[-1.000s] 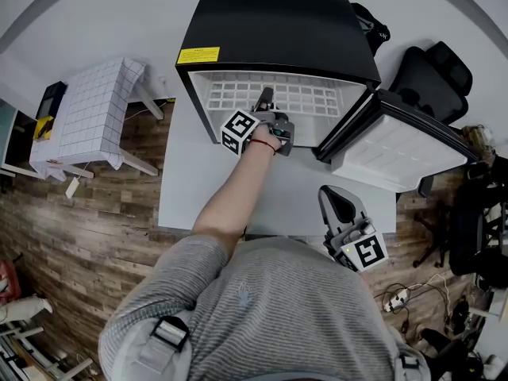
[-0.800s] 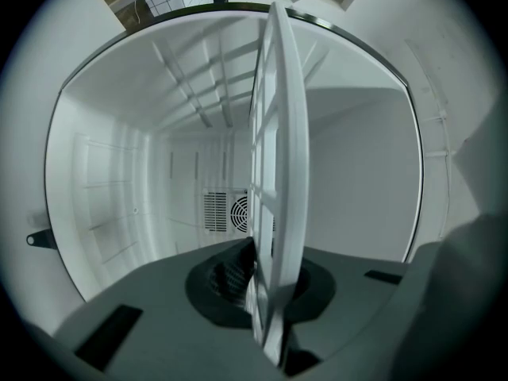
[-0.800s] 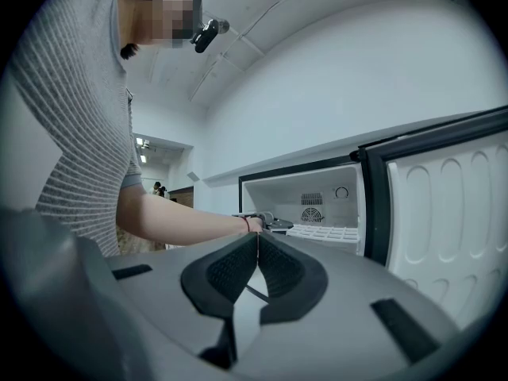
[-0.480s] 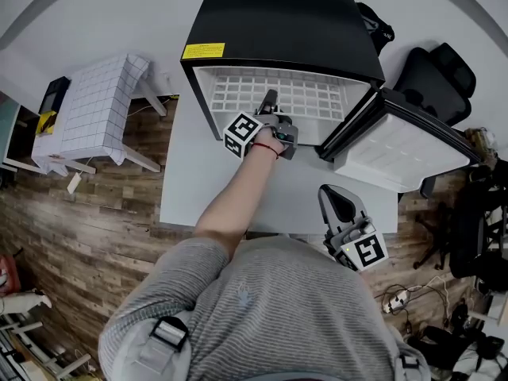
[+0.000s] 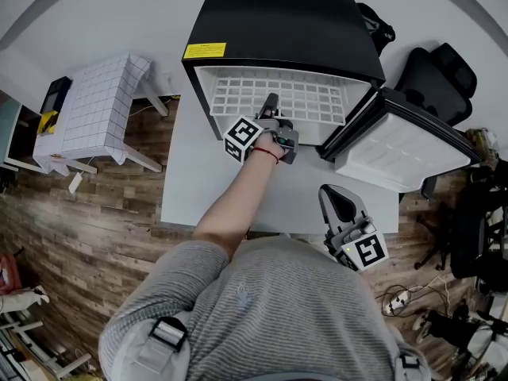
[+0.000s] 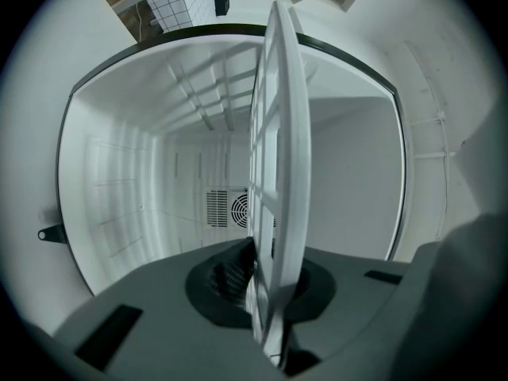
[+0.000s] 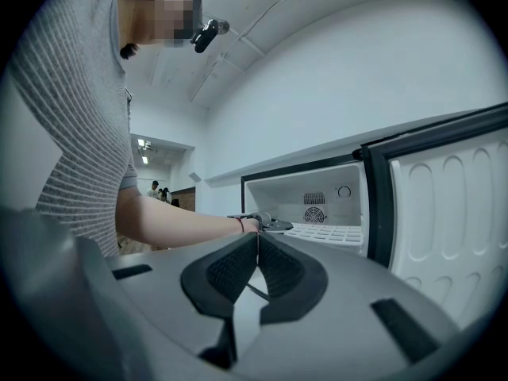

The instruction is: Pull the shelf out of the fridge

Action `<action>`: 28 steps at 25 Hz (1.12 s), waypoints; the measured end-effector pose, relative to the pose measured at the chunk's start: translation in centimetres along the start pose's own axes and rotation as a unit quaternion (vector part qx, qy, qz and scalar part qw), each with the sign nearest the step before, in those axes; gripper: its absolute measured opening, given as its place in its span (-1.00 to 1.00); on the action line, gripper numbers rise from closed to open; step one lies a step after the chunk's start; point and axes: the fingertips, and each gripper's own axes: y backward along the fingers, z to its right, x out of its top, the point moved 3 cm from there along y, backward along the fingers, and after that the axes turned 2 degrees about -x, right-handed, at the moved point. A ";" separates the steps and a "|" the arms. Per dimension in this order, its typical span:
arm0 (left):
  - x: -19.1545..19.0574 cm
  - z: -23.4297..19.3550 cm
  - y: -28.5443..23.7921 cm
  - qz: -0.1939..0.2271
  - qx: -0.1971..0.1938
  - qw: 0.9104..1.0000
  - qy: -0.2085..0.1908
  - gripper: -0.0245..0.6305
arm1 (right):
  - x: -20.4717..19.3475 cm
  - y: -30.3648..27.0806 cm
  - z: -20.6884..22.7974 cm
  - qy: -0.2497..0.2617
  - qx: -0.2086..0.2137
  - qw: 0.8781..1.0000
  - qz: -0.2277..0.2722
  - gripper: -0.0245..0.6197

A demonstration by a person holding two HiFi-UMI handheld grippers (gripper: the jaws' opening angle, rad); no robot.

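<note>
Seen from the head view, the black fridge stands on the white tabletop with its door swung open to the right. The white grid shelf lies level and juts partway out of the opening. The left gripper meets its front edge near the middle.

Only the left gripper view shows the grip itself. The shelf runs edge-on up through the picture, and the jaws are nearly closed with their pads pressed on either side of its front rim. Behind it is the bare white interior with a round fan grille on the back wall, which the head view hides.

The right gripper hangs apart, near the tabletop's near edge. Its own view shows the jaws closed together on nothing, and side-on the person's forearm reaching to the shelf.
</note>
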 end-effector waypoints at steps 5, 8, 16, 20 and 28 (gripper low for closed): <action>-0.1 0.1 0.2 -0.001 0.000 1.000 0.002 -0.85 | 0.0 -0.1 0.0 -0.001 0.002 1.000 -0.002 -0.88; -0.2 0.1 0.4 -0.001 0.000 1.000 0.001 -0.85 | 0.0 -0.1 -0.1 -0.001 0.003 1.000 -0.001 -0.88; -0.4 0.2 1.1 -0.001 0.001 1.000 0.001 -0.85 | 0.0 -0.3 0.0 -0.002 0.005 1.000 -0.001 -0.88; -0.5 0.3 1.3 -0.001 0.003 1.000 0.003 -0.85 | 0.1 -0.4 0.0 -0.002 0.007 1.000 -0.001 -0.88; -0.7 0.4 1.7 -0.001 0.003 1.000 0.002 -0.85 | 0.1 -0.5 0.2 -0.003 0.009 1.000 0.000 -0.88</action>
